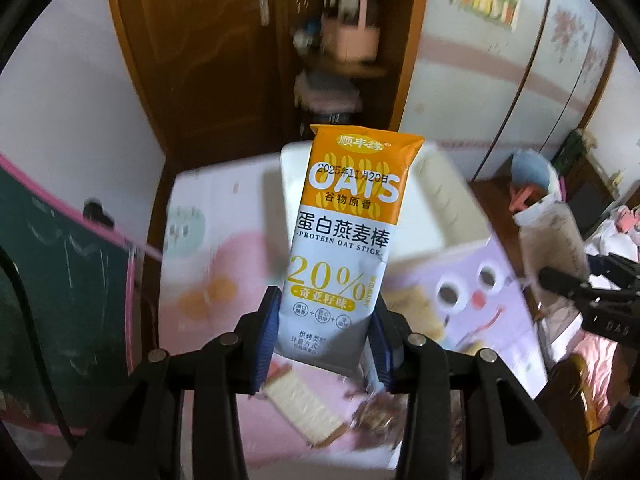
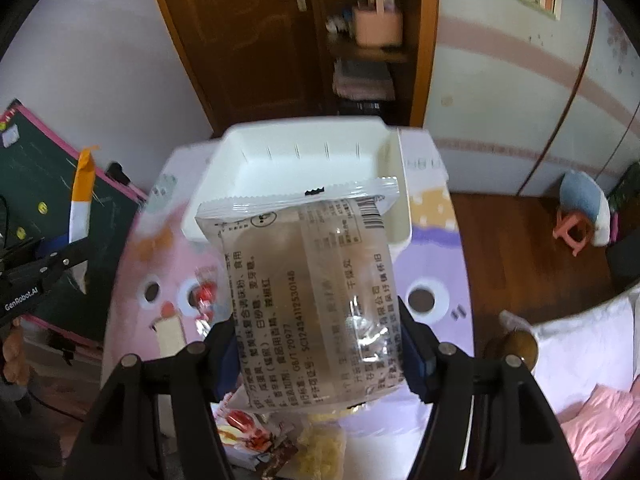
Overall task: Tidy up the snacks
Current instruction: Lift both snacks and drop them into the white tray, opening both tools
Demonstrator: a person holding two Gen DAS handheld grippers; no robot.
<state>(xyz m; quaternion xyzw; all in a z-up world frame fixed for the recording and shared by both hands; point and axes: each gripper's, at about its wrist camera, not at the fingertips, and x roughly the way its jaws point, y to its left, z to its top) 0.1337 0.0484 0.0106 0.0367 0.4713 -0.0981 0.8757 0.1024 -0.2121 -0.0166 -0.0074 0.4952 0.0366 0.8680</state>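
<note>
My left gripper [image 1: 326, 340] is shut on an orange-and-white protein oat stick packet [image 1: 344, 240], held upright above the cartoon mat. My right gripper [image 2: 320, 348] is shut on a clear plastic snack pack [image 2: 308, 296] with printed text, held above the mat in front of the white bin [image 2: 304, 152]. The bin [image 1: 444, 216] also shows behind the oat stick in the left wrist view. The right gripper and its pack [image 1: 556, 240] appear at the right edge there. The left gripper with the oat stick [image 2: 82, 200] shows at the left of the right wrist view.
Several loose snacks lie on the mat: a wafer pack [image 1: 304, 408], a red candy [image 2: 206, 294], and packets near the front edge [image 2: 280, 440]. A green chalkboard [image 2: 44, 184] leans at the left. A wooden cabinet [image 2: 360, 40] stands behind. A pink stool [image 2: 572, 232] is right.
</note>
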